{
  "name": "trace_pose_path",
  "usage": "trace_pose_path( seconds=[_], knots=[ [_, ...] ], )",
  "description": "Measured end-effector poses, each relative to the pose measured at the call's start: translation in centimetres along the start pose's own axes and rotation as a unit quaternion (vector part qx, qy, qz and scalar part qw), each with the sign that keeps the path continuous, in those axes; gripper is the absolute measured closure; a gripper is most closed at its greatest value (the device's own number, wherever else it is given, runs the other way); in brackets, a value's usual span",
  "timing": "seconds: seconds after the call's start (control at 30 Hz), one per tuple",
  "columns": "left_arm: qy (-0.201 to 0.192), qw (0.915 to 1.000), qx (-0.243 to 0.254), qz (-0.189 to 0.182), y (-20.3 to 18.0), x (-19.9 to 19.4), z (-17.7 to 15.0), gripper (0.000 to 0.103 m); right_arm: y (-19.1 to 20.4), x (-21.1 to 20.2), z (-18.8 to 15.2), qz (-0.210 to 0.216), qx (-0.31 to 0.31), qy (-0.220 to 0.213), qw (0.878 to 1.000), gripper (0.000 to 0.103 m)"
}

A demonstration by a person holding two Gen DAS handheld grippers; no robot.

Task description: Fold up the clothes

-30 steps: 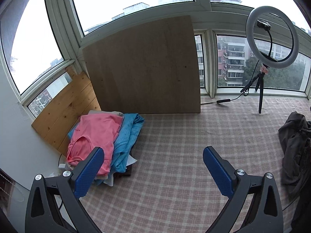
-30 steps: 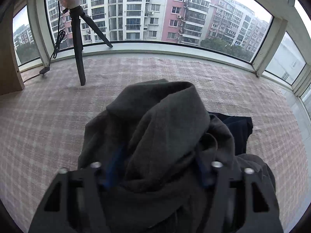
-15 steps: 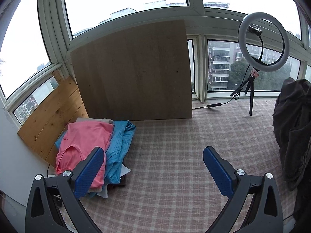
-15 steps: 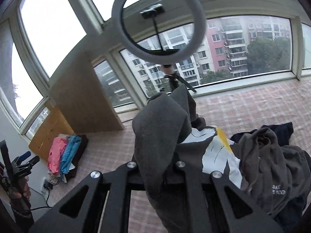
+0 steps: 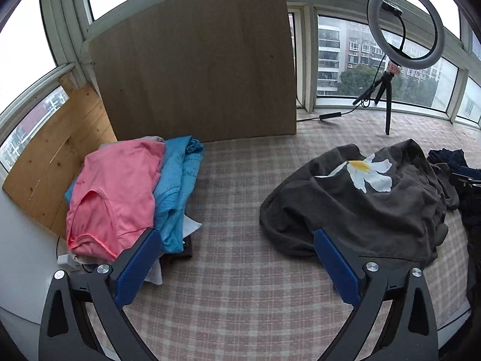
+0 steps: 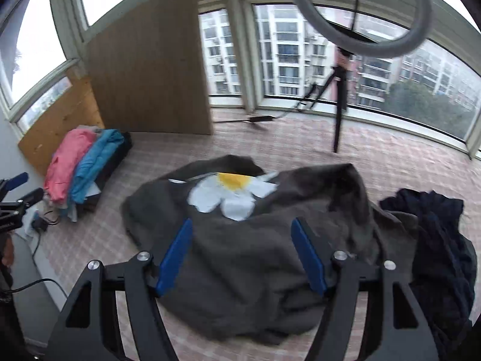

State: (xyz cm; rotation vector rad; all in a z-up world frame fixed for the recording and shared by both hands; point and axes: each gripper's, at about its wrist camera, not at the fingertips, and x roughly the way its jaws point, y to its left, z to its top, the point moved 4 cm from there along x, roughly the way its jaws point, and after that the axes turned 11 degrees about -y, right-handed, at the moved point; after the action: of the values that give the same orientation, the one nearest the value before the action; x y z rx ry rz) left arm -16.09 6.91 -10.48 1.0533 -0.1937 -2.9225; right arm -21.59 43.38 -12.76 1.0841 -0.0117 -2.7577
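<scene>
Two boards [image 5: 192,63] lean on windows; plaid surface [image 5: 234,285].

Soft overcast daylight from blown-out windows [image 5: 36,45]; fisheye bends edges, and the right view is motion-blurred.

We note a pink-checked cloth surface [image 5: 240,285] bearing a crumpled grey sweatshirt [image 5: 360,210], a folded stack [image 5: 126,195], dark clothes [image 6: 436,240] and a ring-light tripod [image 5: 387,102].

A dark grey sweatshirt [image 6: 255,258] with a white-and-yellow daisy print lies crumpled, print up, at centre; a folded pink-and-blue stack [image 6: 81,168] sits at nine o'clock; a navy garment [image 6: 436,240] lies bunched at three.
</scene>
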Motion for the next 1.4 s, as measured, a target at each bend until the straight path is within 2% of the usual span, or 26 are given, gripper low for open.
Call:
trace_pose_path(
  seconds=[0.07,0.1,0.2,0.27,0.37,0.43,0.5,0.57,0.7,0.87,0.97,1.0,1.07,1.13,1.23,1.33,1.4],
  knots=[
    [0.014,0.9997,0.010,-0.016,-1.4,1.2,-0.5,0.001,-3.3,1.7,-2.0,-0.040,0.020,0.042,0.998,0.036],
    [0.019,0.9994,0.017,-0.021,-2.2,1.7,-0.7,0.001,-3.9,2.7,-2.9,-0.037,0.031,0.056,0.997,0.036],
    [0.029,0.9985,0.027,-0.038,-3.8,2.7,-1.1,0.001,-4.5,5.9,-4.9,-0.014,0.063,0.097,0.993,0.036],
    [0.034,0.9981,0.028,-0.043,-4.1,3.0,-1.3,0.001,-3.0,7.5,-6.3,0.011,0.069,0.119,0.990,0.036],
    [0.045,0.9975,0.034,-0.042,-4.1,3.5,-2.0,0.001,-0.7,8.2,-7.1,0.049,0.055,0.111,0.991,0.038],
    [0.049,0.9974,0.040,-0.034,-3.9,3.6,-2.3,0.001,0.3,7.7,-7.4,0.063,0.046,0.099,0.992,0.101],
    [0.051,0.9974,0.043,-0.028,-3.5,3.6,-2.5,0.001,0.7,6.5,-7.5,0.080,0.059,0.085,0.991,0.101],
    [0.050,0.9974,0.042,-0.031,-3.4,3.5,-2.4,0.001,0.5,3.6,-7.3,0.109,0.086,0.058,0.989,0.101],
    [0.056,0.9952,0.047,-0.066,-4.7,3.9,-2.1,0.001,0.2,-1.8,-8.1,0.165,0.115,0.038,0.979,0.101],
    [0.056,0.9861,0.091,-0.127,-10.7,4.5,-1.8,0.001,0.2,-5.5,-10.6,0.210,0.120,0.044,0.969,0.101],
    [0.050,0.9764,0.133,-0.162,-14.8,4.1,-1.8,0.001,1.4,-6.3,-12.6,0.252,0.106,0.090,0.958,0.097],
    [0.047,0.9730,0.150,-0.169,-16.0,3.8,-1.8,0.001,0.9,-6.5,-13.0,0.240,0.110,0.091,0.960,0.097],
    [0.039,0.9666,0.179,-0.179,-18.1,3.2,-2.0,0.001,-1.0,-6.7,-13.6,0.192,0.131,0.081,0.969,0.089],
    [0.042,0.9619,0.190,-0.192,-19.5,2.6,-2.5,0.001,-3.7,-6.6,-13.9,0.133,0.164,0.068,0.975,0.064],
    [0.059,0.9524,0.193,-0.229,-21.8,1.2,-4.1,0.001,-7.2,-5.7,-13.9,0.073,0.209,0.052,0.974,0.061],
    [0.068,0.9375,0.214,-0.266,-25.4,-0.4,-6.5,0.001,-10.3,-4.3,-13.1,0.045,0.239,0.041,0.969,0.061],
    [0.072,0.9276,0.244,-0.274,-28.4,-0.8,-8.4,0.001,-11.7,-3.1,-12.1,0.038,0.245,0.041,0.968,0.061]
  ],
)
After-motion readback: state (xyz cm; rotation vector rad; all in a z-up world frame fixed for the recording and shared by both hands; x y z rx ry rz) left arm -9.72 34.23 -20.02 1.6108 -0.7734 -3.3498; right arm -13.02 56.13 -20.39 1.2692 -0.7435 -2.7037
